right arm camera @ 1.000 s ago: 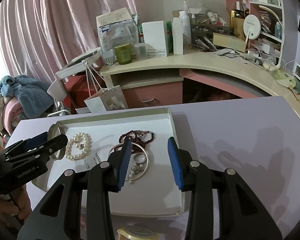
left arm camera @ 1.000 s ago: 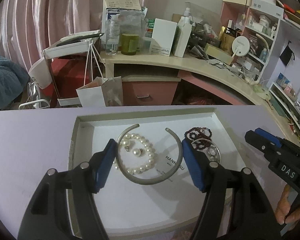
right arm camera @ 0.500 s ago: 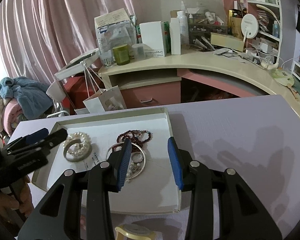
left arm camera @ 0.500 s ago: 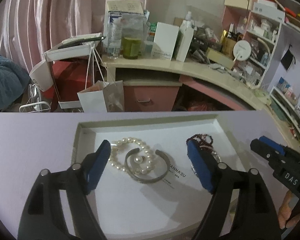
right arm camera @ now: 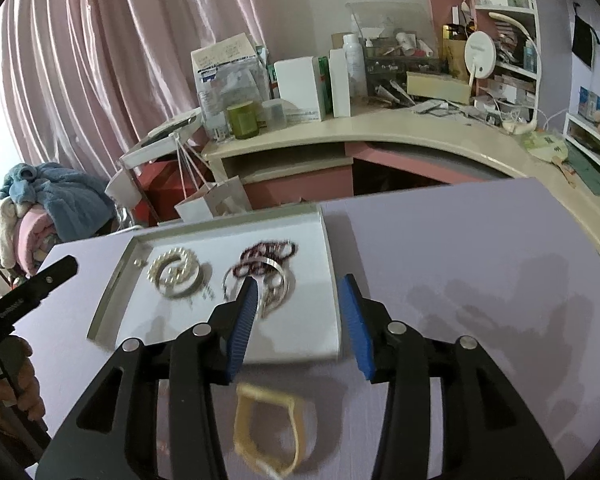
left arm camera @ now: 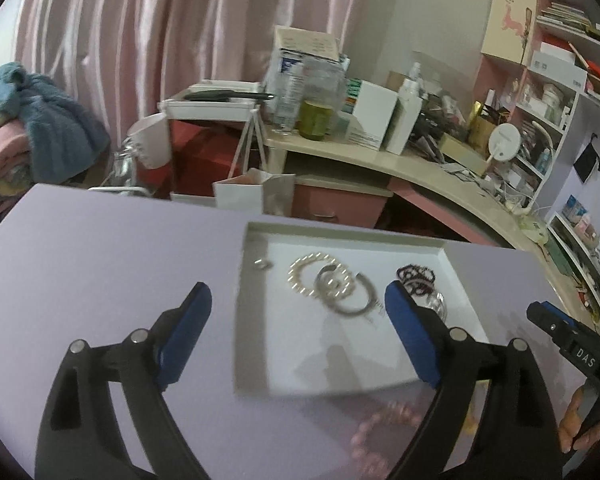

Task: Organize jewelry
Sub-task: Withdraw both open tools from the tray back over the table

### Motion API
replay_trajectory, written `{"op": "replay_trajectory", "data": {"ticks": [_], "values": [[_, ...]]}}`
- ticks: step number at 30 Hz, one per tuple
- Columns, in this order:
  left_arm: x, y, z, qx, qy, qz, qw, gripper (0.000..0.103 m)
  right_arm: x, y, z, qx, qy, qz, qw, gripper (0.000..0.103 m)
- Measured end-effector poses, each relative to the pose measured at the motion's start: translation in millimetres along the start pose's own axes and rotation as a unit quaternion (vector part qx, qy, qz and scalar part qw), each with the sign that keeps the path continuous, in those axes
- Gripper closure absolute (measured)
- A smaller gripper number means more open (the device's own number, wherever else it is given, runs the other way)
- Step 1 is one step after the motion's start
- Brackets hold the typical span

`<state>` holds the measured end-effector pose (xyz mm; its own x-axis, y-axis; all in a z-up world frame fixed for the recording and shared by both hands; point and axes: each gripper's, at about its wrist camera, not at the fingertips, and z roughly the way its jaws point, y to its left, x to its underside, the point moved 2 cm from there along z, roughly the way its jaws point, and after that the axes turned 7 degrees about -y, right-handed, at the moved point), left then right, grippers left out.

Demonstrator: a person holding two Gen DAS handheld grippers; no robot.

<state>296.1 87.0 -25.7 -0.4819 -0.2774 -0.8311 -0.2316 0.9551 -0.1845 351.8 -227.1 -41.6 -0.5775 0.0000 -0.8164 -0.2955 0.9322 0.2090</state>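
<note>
Both the left gripper and the right gripper are held wide apart and empty. Bracelets are seen ahead of them inside the white tray.

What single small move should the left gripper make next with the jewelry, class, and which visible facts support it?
Probably swing the left gripper toward the pink bead bracelet and lower onto it. It is open and empty, and this bracelet lies on the purple table outside the white tray, which already holds the pearl bracelet and silver cuff bangle. The view is blurred, so aim carefully.
</note>
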Motion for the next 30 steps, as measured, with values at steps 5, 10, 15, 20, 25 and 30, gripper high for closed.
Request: {"op": "replay_trajectory", "data": {"ticks": [5, 10, 15, 20, 25, 30], "values": [[21.2, 16.7, -34.2, -0.013, 0.003, -0.009, 0.9999, 0.014, 25.5, 5.8, -11.4, -0.009, 0.022, 0.005, 1.000, 0.054], [50.1, 36.2, -63.1, -0.033, 0.016, -0.028, 0.9989, 0.014, 52.4, 15.3, -15.4, -0.012, 0.049, 0.002, 0.999, 0.054], [71.0, 54.0, -84.8, -0.053, 0.020, -0.057, 0.9968, 0.014, 71.8, 27.5, -13.0, -0.014, 0.074, -0.012, 0.997, 0.048], [84.4, 62.7, -102.8, -0.067, 0.024, -0.065, 0.9954, 0.014, 79.2, 33.2, -8.0, 0.006, 0.079, -0.029, 0.996, 0.042], [92.9, 59.8, -115.4, -0.070, 0.029, -0.057, 0.9955, 0.014, 79.0, 30.4, 5.0, 0.025, 0.089, -0.016, 0.996, 0.033], [97.1, 56.3, -122.3, -0.066, 0.030, -0.051, 0.9960, 0.014, 77.9, 28.8, 11.5, 0.035, 0.095, -0.013, 0.995, 0.033]]}}
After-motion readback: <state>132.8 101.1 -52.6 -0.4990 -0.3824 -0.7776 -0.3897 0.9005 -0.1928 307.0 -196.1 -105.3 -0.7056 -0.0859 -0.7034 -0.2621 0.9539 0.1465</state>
